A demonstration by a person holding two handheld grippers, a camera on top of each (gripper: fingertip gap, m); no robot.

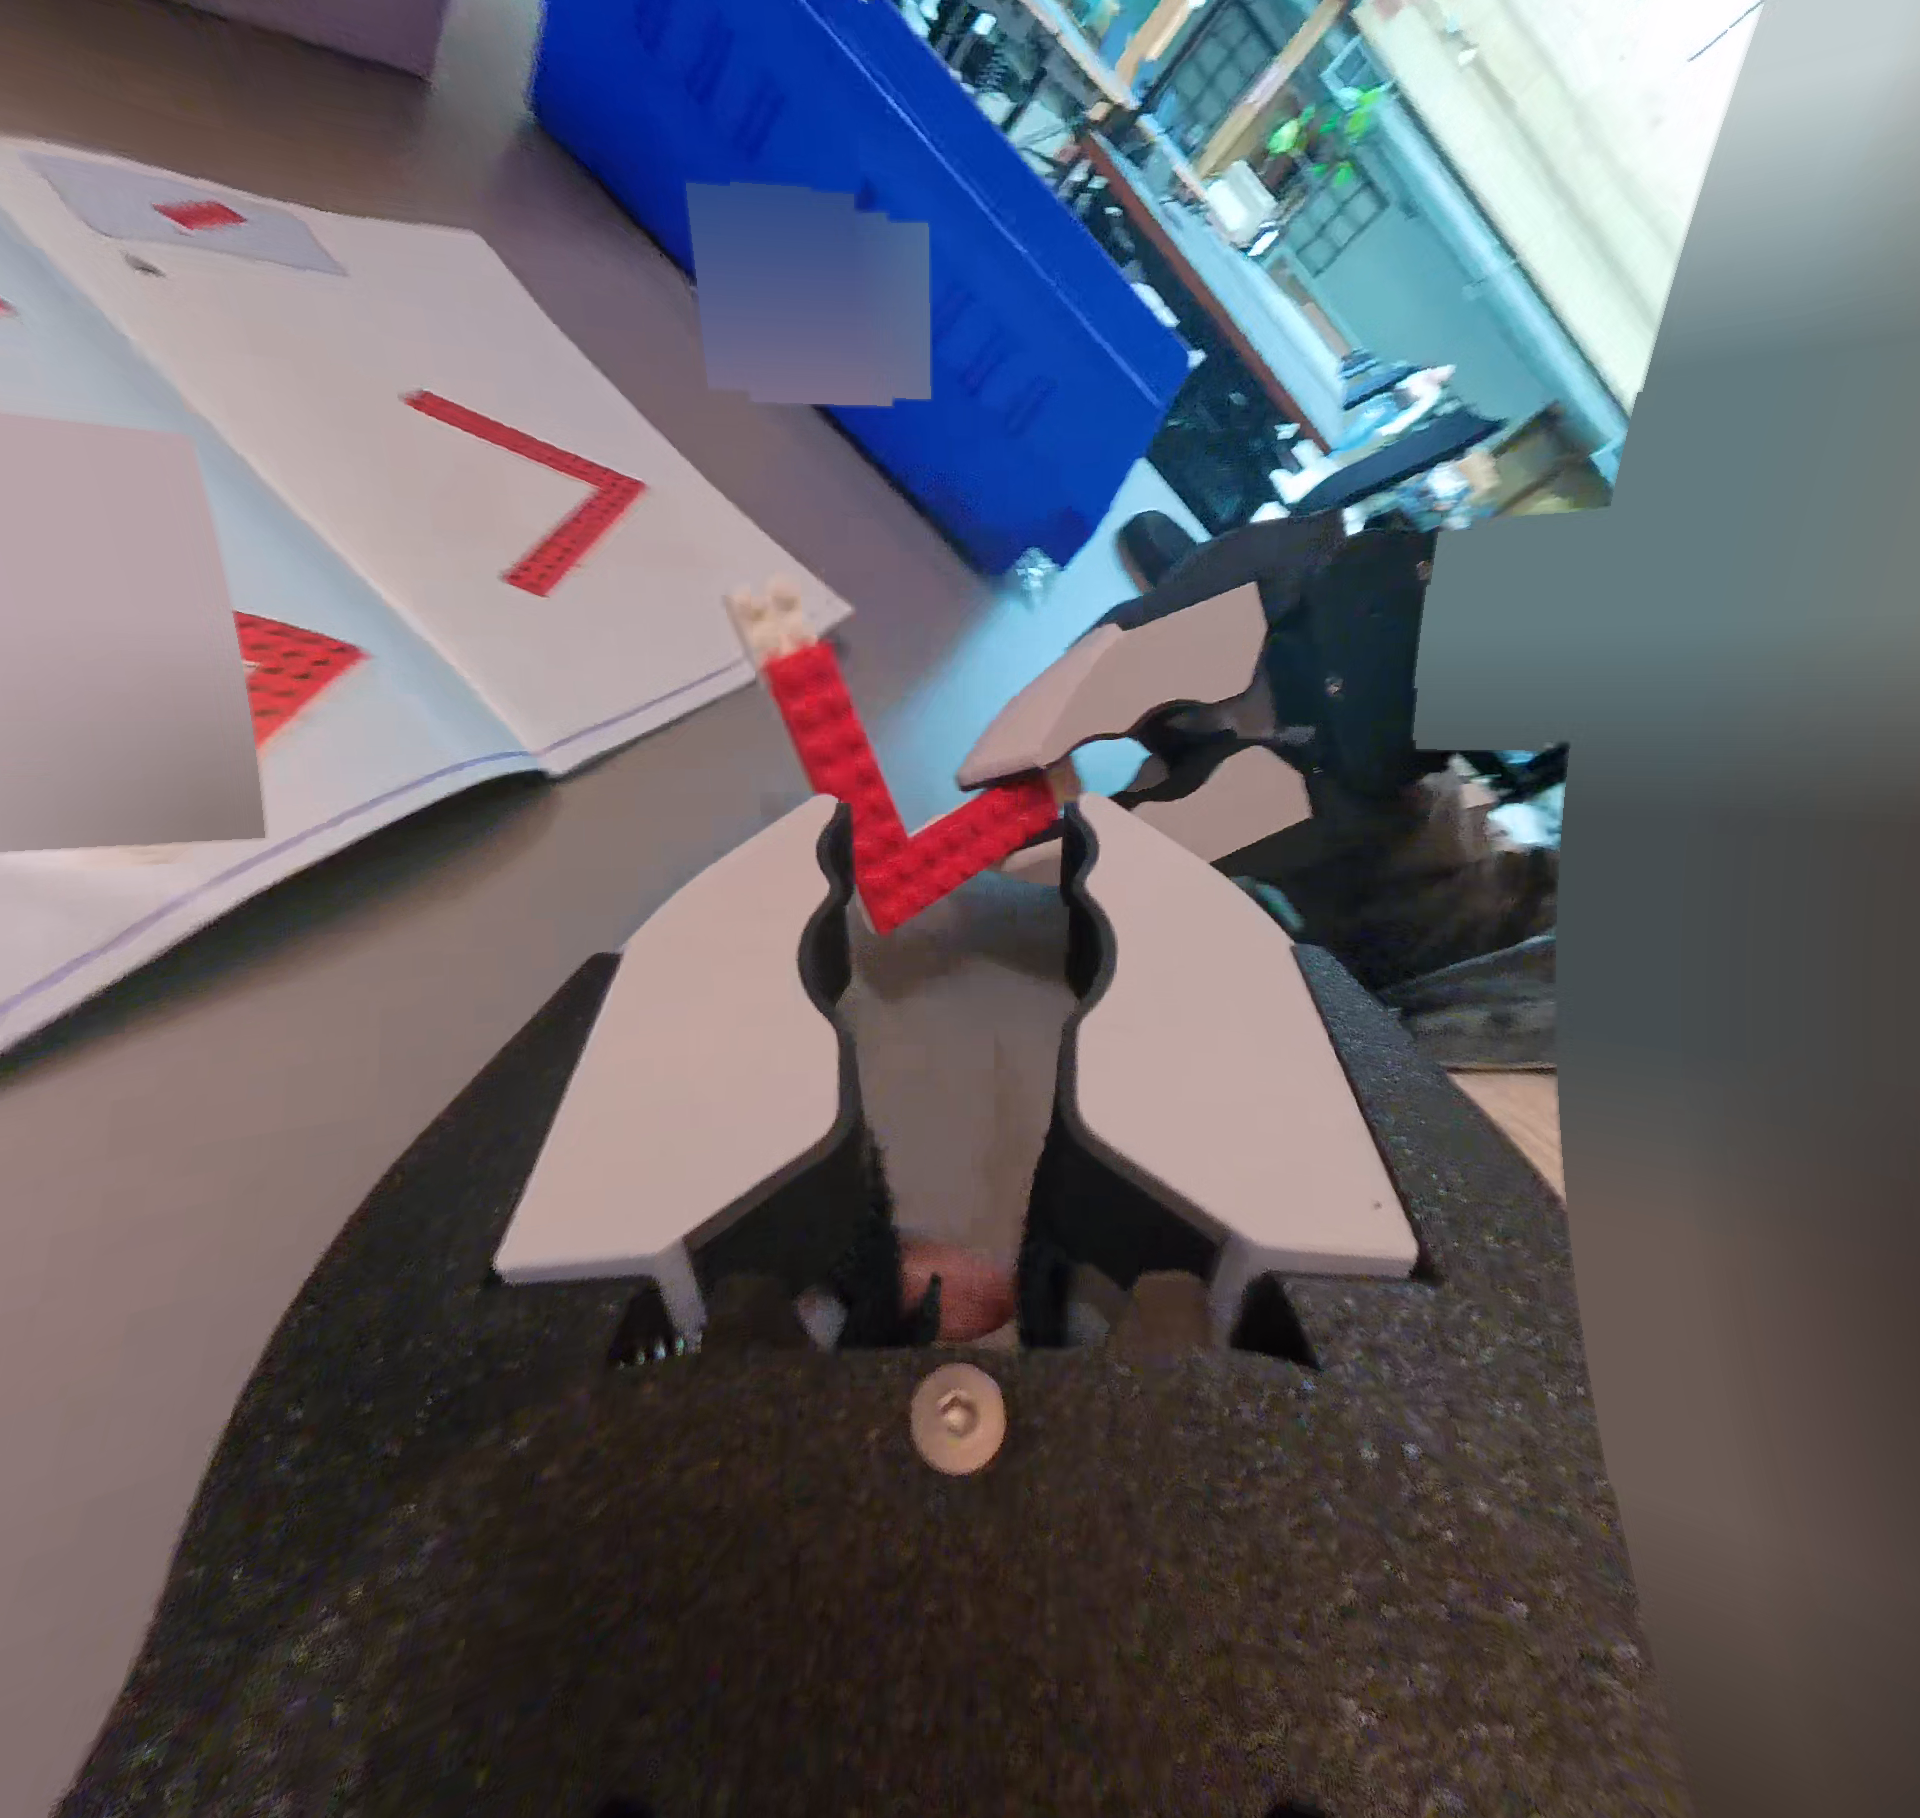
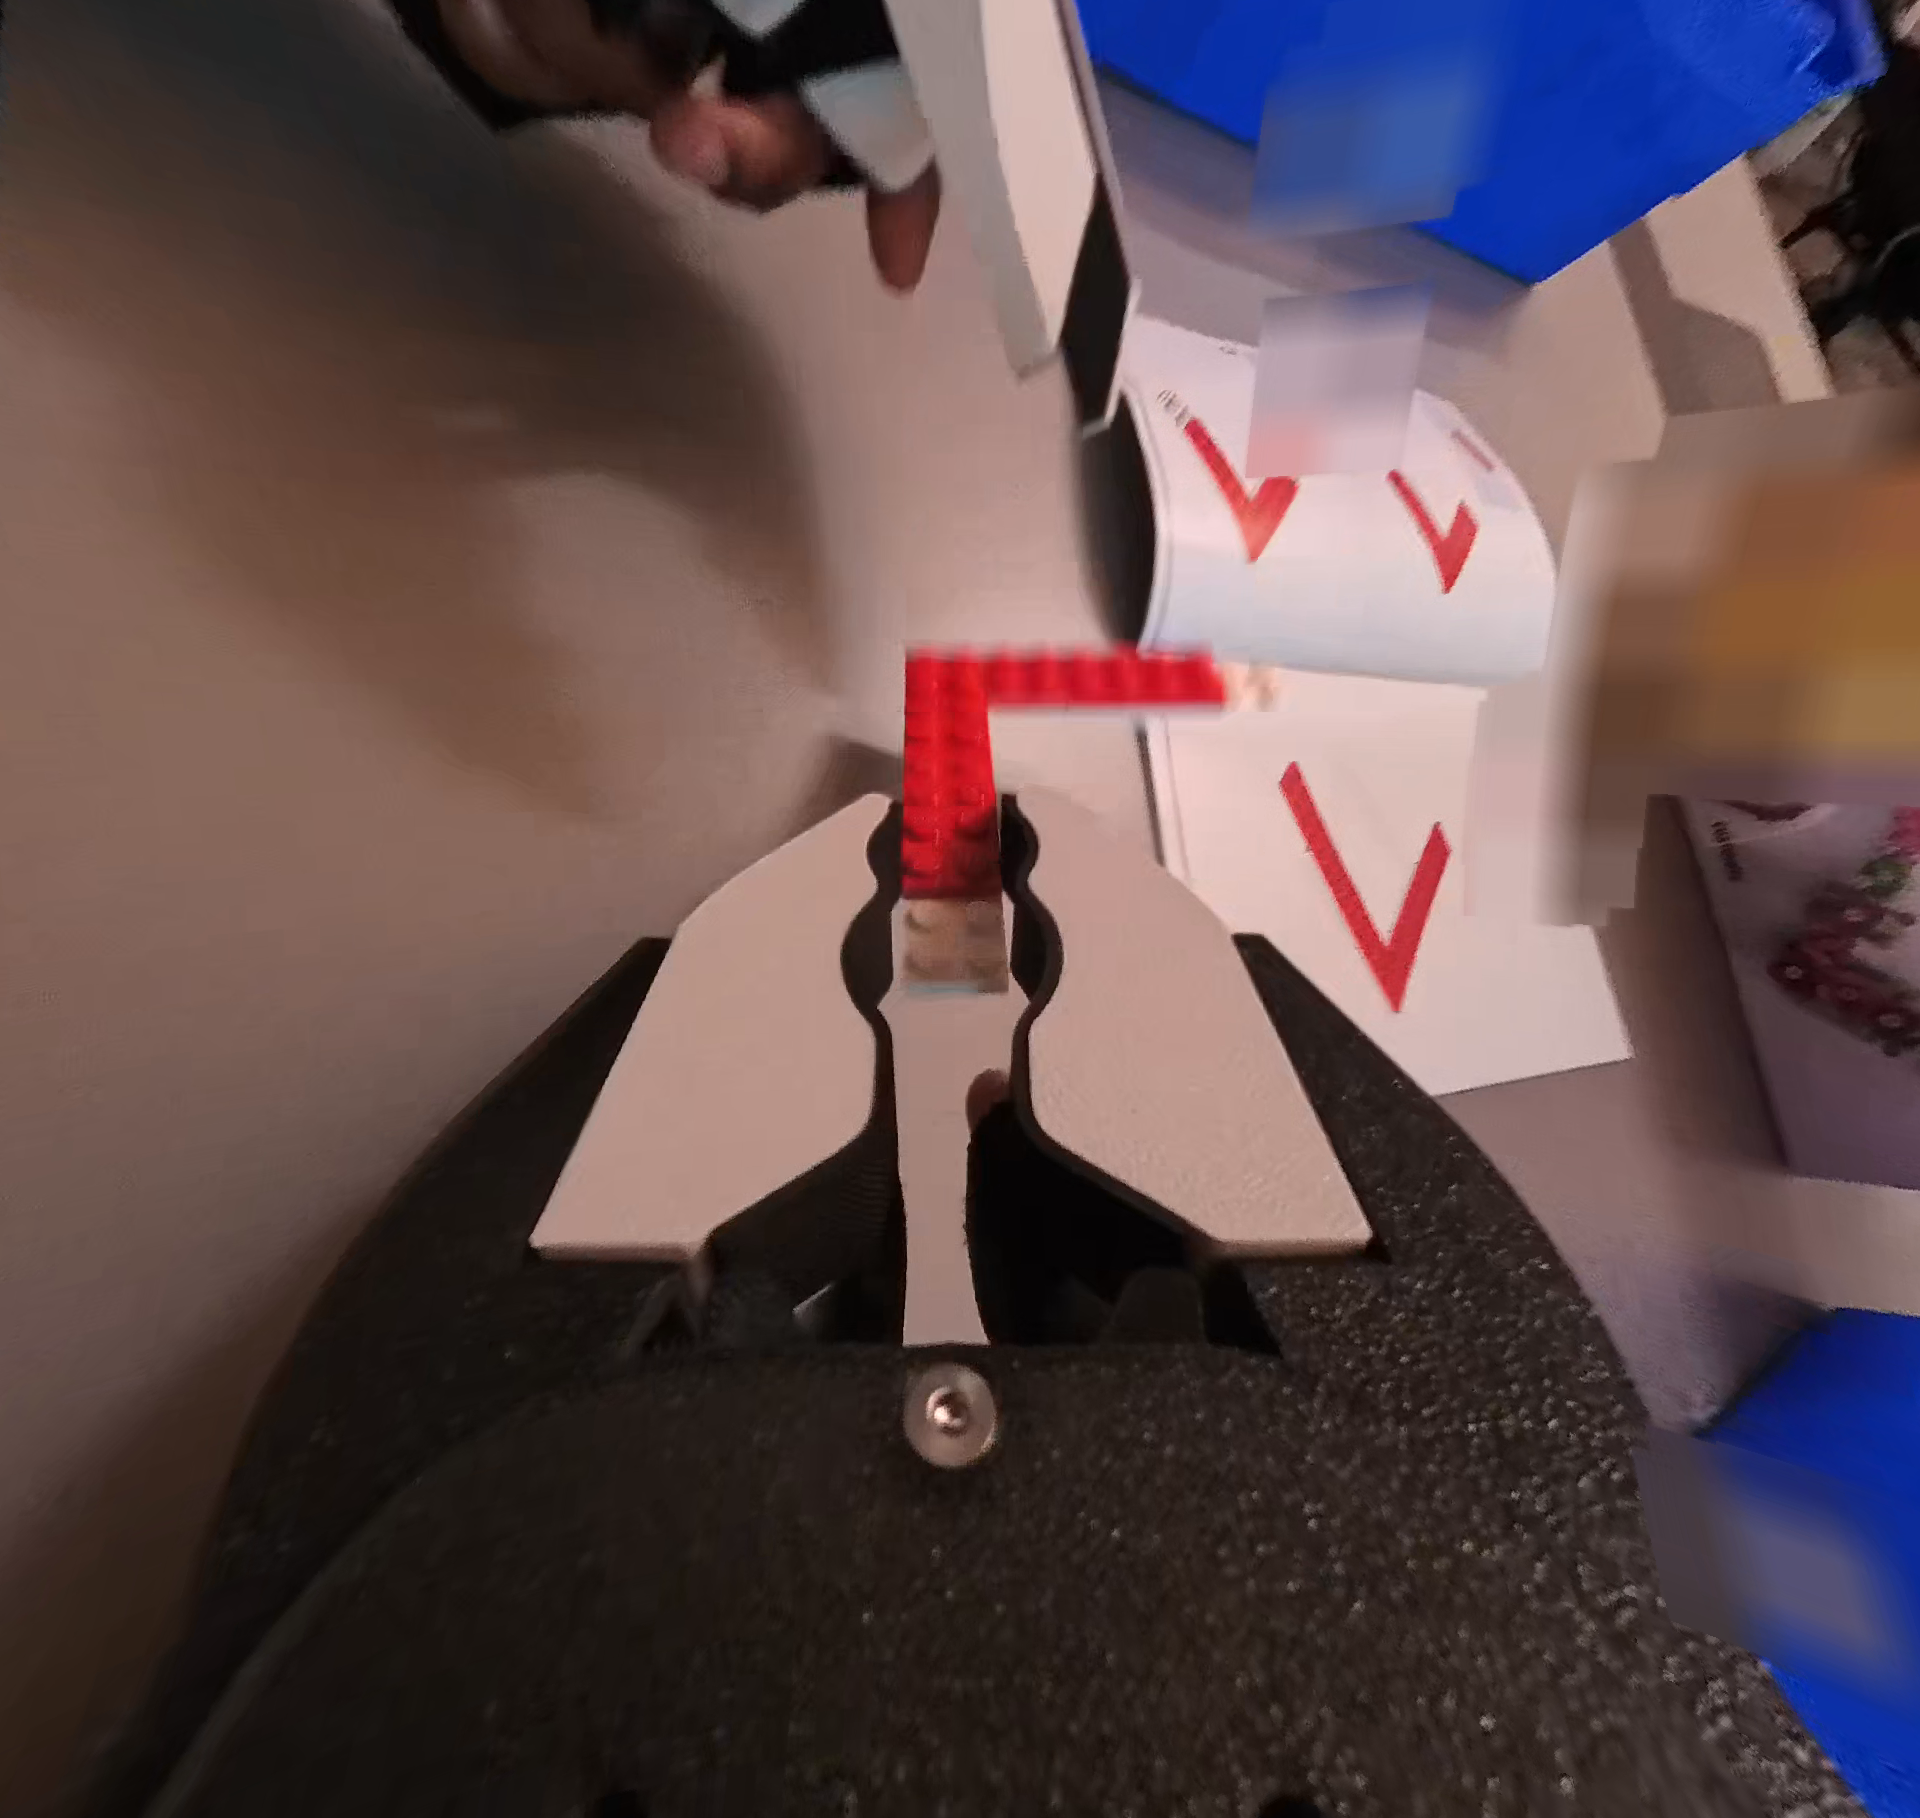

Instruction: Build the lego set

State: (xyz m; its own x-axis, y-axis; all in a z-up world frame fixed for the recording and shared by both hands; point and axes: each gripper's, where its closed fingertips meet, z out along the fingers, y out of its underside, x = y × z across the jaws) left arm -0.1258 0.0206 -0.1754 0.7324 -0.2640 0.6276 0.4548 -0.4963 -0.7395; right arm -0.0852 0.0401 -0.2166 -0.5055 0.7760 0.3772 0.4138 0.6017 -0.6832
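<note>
A red L-shaped Lego plate (image 1: 914,864) hangs in the air above the grey table (image 1: 260,1197). A small white piece (image 1: 769,615) sits on the end of one arm. My right gripper (image 2: 951,812) is shut on the other arm of the plate (image 2: 945,729), next to a small pale piece (image 2: 951,937) at that end. It also shows in the left wrist view (image 1: 1023,776). My left gripper (image 1: 956,812) has its jaws apart on either side of the plate's corner. Whether they press on it is unclear. One left finger (image 2: 1039,210) shows in the right wrist view.
An open instruction booklet (image 1: 364,480) with red L-shaped pictures lies on the table, and it shows in the right wrist view (image 2: 1351,605). A blue bin (image 1: 831,106) stands behind it. A box with a flower picture (image 2: 1818,937) is at the right. A hand (image 2: 727,137) holds the left gripper. Some 7 cm of space lies between my two pairs of fingers.
</note>
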